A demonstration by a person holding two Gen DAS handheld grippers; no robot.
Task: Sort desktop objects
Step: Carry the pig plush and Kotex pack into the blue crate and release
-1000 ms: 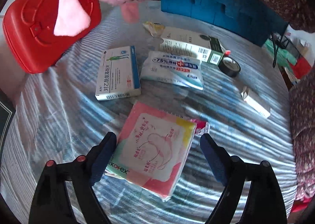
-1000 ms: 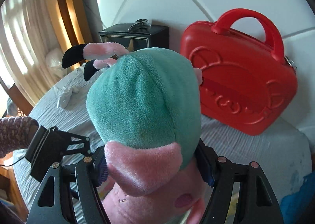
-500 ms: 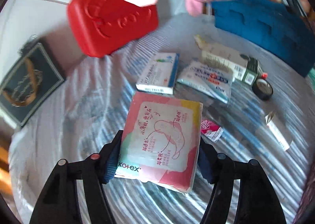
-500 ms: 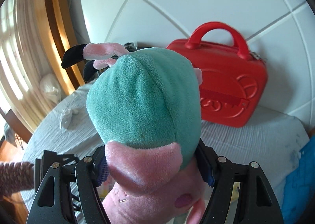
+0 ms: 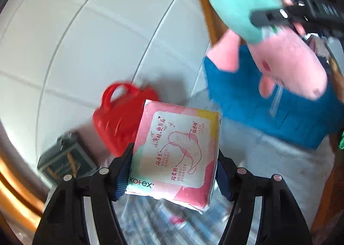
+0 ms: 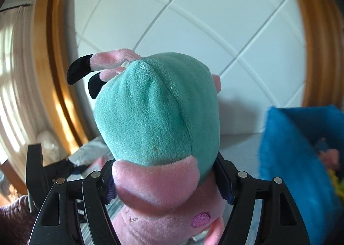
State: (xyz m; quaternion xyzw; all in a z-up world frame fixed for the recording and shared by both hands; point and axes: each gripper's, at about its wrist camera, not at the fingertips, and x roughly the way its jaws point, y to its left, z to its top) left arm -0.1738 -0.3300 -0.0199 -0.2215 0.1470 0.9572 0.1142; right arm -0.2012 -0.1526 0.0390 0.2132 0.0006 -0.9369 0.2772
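At about two o'clock from the right gripper (image 6: pixel 165 182), which clamps the plush pig (image 6: pixel 157 111), lies the blue bin (image 6: pixel 290 144), nearer to it than to the left gripper (image 5: pixel 174 171) gripping the pink pad pack (image 5: pixel 178 148).

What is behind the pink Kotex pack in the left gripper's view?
Behind the pink Kotex pack, held in the left gripper, the red case shows its handle and left part; the pack covers its right side.

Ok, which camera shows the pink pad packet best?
Left wrist view: the pad packet fills the centre, printed face readable, clamped between the left tongs. The right wrist view shows only a pink sliver beside the plush toy.
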